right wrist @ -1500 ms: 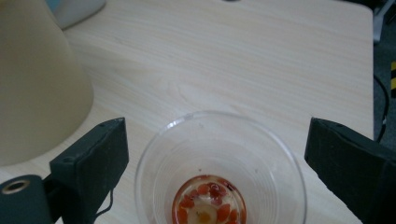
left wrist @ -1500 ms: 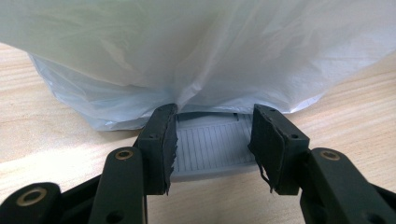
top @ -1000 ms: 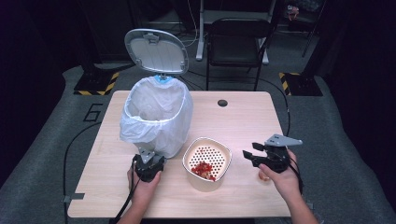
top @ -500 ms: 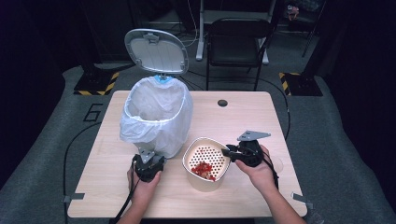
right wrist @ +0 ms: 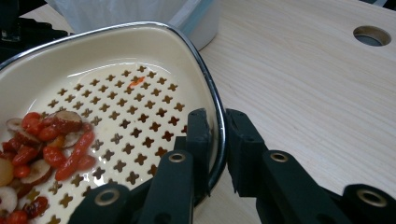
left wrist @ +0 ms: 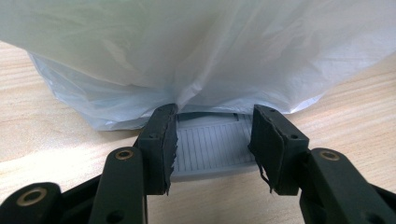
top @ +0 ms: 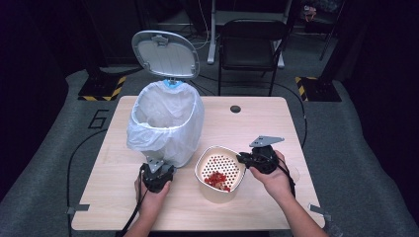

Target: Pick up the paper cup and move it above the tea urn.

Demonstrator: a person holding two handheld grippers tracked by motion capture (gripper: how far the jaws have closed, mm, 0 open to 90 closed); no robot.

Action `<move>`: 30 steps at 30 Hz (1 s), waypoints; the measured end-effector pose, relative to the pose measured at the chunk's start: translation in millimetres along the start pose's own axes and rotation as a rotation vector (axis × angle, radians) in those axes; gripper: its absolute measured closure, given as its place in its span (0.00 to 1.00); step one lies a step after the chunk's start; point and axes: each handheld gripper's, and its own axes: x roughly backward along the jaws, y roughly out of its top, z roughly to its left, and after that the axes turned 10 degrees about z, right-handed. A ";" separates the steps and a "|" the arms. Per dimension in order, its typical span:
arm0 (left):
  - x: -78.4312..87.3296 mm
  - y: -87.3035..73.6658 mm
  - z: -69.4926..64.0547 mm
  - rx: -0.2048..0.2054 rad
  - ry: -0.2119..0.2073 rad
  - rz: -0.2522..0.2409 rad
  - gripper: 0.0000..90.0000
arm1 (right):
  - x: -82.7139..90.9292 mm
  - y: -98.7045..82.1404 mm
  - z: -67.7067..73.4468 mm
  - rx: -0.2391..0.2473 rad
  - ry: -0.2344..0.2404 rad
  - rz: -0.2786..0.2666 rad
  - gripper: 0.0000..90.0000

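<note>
The right gripper [right wrist: 217, 140] has just closed, pinching the bowl [top: 220, 173] rim. The left gripper [left wrist: 214, 142] squeezes the bin pedal [left wrist: 210, 149], lid [top: 165, 53] up. Next, lift and tip the red bits [right wrist: 42, 149] into the bag [top: 165, 123].

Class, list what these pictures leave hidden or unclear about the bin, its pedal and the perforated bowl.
- White pedal bin: body, draped white plastic liner, high view.
- Grey ribbed pedal: rear, liner, left gripper view.
- Cream perforated bowl: near side, frame edge, right gripper view.
- Red scraps: too small, high view.

Numeral 6 [top: 98, 119] on grey floor [top: 59, 148]
</note>
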 end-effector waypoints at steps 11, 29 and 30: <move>-0.5 -0.2 -1.2 0.019 -0.021 0.003 0.56 | 15.1 -14.3 -19.9 -0.030 -0.003 -0.001 0.91; 0.0 0.1 0.1 -0.003 0.004 -0.001 0.57 | 58.8 -36.1 -40.1 -0.107 -0.080 -0.131 0.39; 0.0 0.1 0.1 -0.003 0.004 -0.001 0.56 | 58.8 -36.1 -40.1 -0.107 -0.080 -0.131 0.39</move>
